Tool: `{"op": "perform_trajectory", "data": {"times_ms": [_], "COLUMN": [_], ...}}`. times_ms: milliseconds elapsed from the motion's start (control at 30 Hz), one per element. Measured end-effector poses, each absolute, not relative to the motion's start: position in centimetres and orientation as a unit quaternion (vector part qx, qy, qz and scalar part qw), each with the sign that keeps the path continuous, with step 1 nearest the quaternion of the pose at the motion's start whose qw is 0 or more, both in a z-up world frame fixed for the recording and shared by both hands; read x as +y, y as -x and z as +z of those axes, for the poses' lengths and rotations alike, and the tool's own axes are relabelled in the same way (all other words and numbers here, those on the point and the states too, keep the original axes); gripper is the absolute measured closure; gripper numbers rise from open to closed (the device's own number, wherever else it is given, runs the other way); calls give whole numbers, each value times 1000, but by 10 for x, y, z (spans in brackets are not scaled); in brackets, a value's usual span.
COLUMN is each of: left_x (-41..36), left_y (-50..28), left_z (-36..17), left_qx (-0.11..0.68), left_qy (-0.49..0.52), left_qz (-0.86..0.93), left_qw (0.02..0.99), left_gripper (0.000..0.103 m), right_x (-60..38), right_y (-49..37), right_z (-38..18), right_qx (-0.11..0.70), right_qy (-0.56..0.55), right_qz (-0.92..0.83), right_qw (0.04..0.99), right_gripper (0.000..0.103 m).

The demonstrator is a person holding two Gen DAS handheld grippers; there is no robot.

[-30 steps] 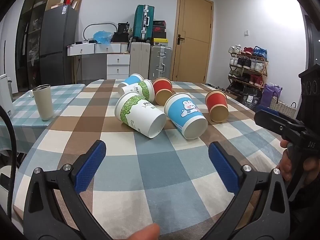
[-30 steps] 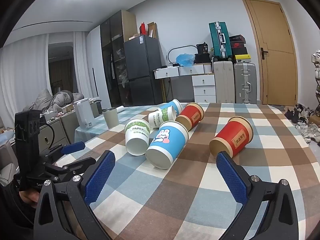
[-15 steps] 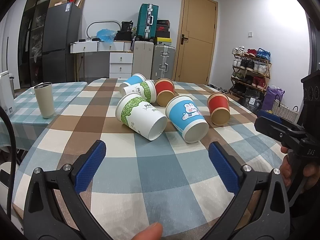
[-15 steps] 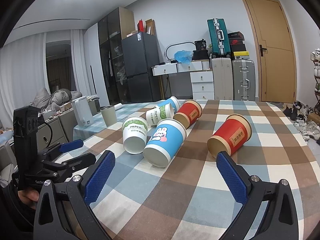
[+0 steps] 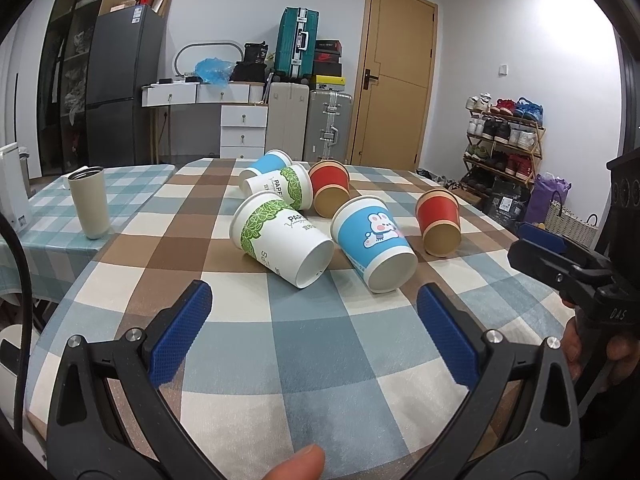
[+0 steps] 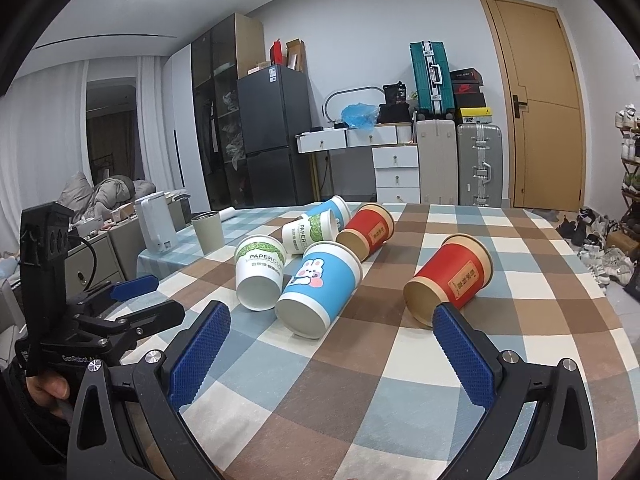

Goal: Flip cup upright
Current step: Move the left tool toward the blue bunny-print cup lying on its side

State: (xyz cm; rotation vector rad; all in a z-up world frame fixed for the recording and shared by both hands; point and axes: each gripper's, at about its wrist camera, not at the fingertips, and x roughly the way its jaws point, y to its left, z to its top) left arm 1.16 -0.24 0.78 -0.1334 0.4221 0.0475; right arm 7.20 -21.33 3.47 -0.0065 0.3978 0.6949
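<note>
Several paper cups lie on their sides on the checked table (image 5: 320, 360). Nearest are a white cup with green leaves (image 5: 280, 240) (image 6: 260, 272), a blue rabbit cup (image 5: 372, 244) (image 6: 320, 292) and a red cup (image 5: 438, 220) (image 6: 452, 280). Behind them lie another green-leaf cup (image 5: 280, 190), a blue cup (image 5: 264, 164) and a second red cup (image 5: 330, 190). My left gripper (image 5: 316, 332) is open and empty, short of the cups. My right gripper (image 6: 332, 356) is open and empty, with the red cup just beyond its right finger.
A beige tumbler (image 5: 90, 202) stands upright on the adjoining side table (image 5: 40, 208) at the left, with a white appliance (image 6: 156, 220) beside it. The table's near edge lies under both grippers. Suitcases, drawers and a fridge stand against the back wall.
Both grippers have edged slightly closer to the cups and stayed open. The cups have not moved.
</note>
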Motion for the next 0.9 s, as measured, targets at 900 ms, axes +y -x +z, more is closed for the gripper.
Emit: {"op": "perform_trajectory", "data": {"times_ms": [900], "left_x": [-35], "left_y": [-75], "left_z": [14], "left_qx": [264], "left_qy": [64], "left_qz": [10], "left_qw": [962], "left_gripper": [1], "right_x": [-246], "right_y": [-100], "right_z": [33], "right_qx": [242], "right_qy": [-17], "right_qz": [287], "right_qw": [927], "right_gripper": [0]}}
